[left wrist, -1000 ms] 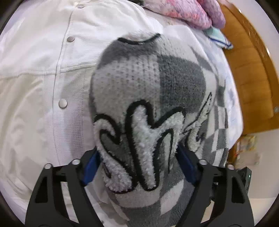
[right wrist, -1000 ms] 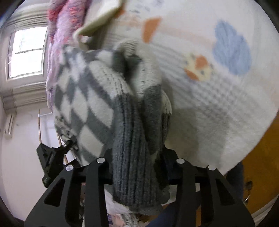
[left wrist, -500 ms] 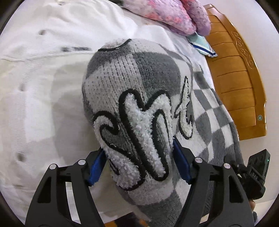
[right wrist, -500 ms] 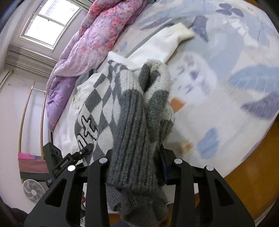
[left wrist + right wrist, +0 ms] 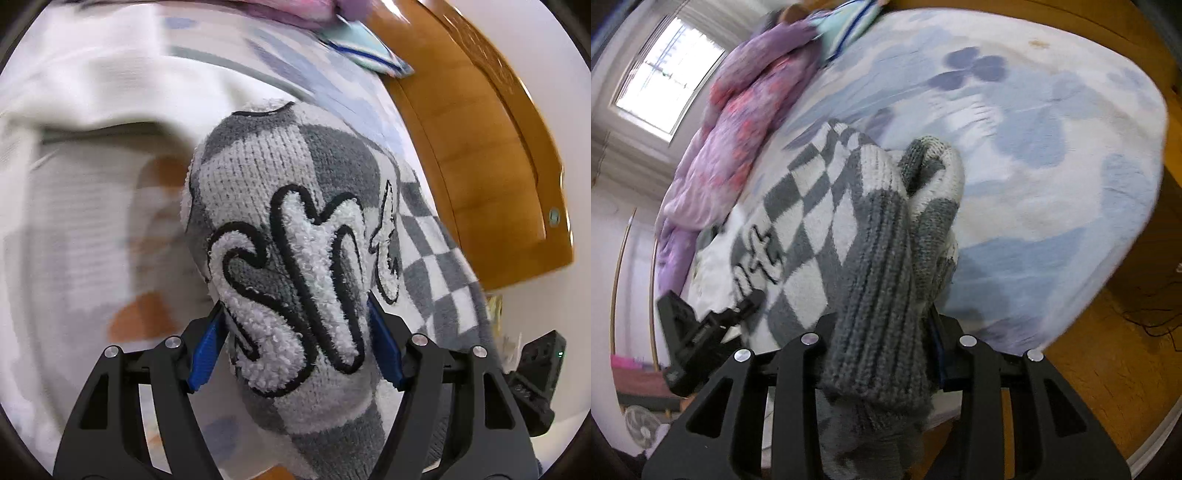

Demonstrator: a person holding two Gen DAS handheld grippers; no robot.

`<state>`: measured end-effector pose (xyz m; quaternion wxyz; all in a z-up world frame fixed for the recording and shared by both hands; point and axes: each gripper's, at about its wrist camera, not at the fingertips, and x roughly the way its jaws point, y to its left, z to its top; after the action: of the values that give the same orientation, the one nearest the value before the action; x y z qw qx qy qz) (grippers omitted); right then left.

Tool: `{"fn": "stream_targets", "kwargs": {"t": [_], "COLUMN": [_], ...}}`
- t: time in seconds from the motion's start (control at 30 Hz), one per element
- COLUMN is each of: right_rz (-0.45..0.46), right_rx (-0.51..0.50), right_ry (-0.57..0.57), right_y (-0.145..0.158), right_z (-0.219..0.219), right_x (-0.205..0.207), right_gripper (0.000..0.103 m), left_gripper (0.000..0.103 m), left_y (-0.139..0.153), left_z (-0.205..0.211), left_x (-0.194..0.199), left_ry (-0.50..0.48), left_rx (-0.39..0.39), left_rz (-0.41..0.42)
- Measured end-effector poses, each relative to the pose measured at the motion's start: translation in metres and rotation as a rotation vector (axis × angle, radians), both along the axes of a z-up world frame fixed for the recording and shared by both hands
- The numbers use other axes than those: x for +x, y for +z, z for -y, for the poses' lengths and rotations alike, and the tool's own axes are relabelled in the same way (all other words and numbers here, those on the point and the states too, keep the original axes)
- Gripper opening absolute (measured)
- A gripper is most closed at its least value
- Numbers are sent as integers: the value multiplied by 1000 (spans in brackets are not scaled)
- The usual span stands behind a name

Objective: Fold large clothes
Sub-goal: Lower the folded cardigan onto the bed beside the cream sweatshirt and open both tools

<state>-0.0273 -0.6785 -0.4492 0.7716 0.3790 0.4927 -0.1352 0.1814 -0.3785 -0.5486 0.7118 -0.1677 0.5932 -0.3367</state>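
Note:
A grey and white checkered knit sweater (image 5: 295, 236) with fluffy black-outlined lettering is held up over the bed. My left gripper (image 5: 295, 343) is shut on a bunched part of it with the lettering. My right gripper (image 5: 882, 350) is shut on its ribbed grey hem (image 5: 879, 295). The sweater stretches between the two grippers; in the right wrist view its checkered body (image 5: 801, 206) runs left to the left gripper (image 5: 701, 328). The right gripper's body shows at the right edge of the left wrist view (image 5: 535, 376).
A bed with a pale floral sheet (image 5: 1052, 155) lies below. A white garment (image 5: 92, 92) lies on it. A pink-purple quilt (image 5: 738, 110) and a teal striped pillow (image 5: 369, 48) sit at the far end. A wooden bed frame (image 5: 480, 147) borders the bed. A fan (image 5: 642, 424) stands on the floor.
Both grippers have moved with the sweater held, away from the white garment and toward the bare floral sheet. More of the sheet and wooden frame shows now. Both grips are unchanged.

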Motion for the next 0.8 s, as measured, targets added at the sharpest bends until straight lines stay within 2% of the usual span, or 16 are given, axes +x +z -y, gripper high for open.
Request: {"fn": "stream_targets", "kwargs": {"t": [0.1, 0.2, 0.37, 0.4, 0.43, 0.53, 0.67, 0.8], "right_rz": [-55, -140, -169, -193, -207, -256, -292, -274], "right_rx": [2, 17, -9, -38, -62, -168, -300, -410], "right_ry": [-38, -50, -93, -92, -78, -27, 5, 68], "right_y": [-33, -71, -84, -82, -80, -64, -33, 5], "right_z": [26, 34, 35, 34, 30, 25, 11, -32], "right_x": [-12, -17, -20, -19, -17, -12, -5, 9], "right_gripper": [33, 35, 48, 55, 57, 58, 62, 68], "left_gripper": [70, 72, 77, 79, 80, 90, 91, 91], "left_y": [-8, -18, -19, -18, -14, 7, 29, 56], "left_z": [36, 46, 51, 52, 53, 45, 20, -23], "left_x": [-5, -17, -18, -16, -15, -12, -20, -22], "left_ry": [-65, -96, -101, -106, -104, -102, -105, -57], "left_rx": [68, 136, 162, 169, 181, 183, 226, 292], "left_rz": [4, 2, -3, -8, -3, 62, 101, 161]}}
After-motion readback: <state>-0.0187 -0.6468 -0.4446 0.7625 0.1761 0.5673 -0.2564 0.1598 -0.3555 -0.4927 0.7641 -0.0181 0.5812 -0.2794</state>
